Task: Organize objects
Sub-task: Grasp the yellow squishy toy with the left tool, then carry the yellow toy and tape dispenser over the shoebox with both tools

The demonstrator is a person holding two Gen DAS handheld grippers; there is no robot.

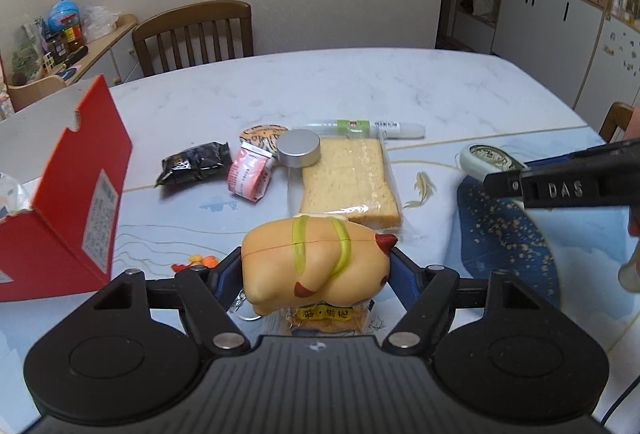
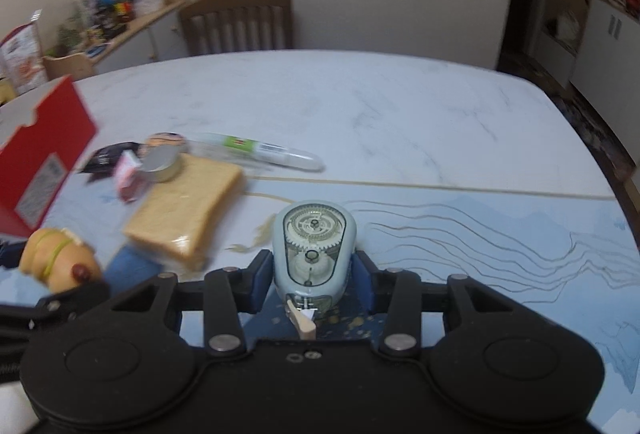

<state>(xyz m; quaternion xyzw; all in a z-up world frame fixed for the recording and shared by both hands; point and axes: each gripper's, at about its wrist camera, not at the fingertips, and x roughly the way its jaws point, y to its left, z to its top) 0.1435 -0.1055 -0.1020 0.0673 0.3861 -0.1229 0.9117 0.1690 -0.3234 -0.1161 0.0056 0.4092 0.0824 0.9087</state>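
Observation:
My left gripper (image 1: 317, 266) is shut on a tan toy figure (image 1: 280, 258) with green stripes and a red ear, held just above the table. The toy also shows at the lower left of the right wrist view (image 2: 56, 254). My right gripper (image 2: 312, 266) is shut on a pale blue correction tape dispenser (image 2: 314, 234) with clear gears, its tip pointing back at the camera. In the left wrist view the same dispenser (image 1: 486, 156) sits at the right, with a black finger (image 1: 560, 188) of the right gripper on it. An open red box (image 1: 72, 194) stands at the left.
On the marble-print table (image 1: 360, 82) lie a wrapped bread slice (image 1: 352, 178), a round silver tin (image 1: 299, 153), a pink packet (image 1: 250, 174), a black packet (image 1: 194, 162) and a white-green tube (image 1: 360, 126). A yellow-labelled snack packet (image 1: 326, 316) lies under the toy. A wooden chair (image 1: 196, 34) stands behind.

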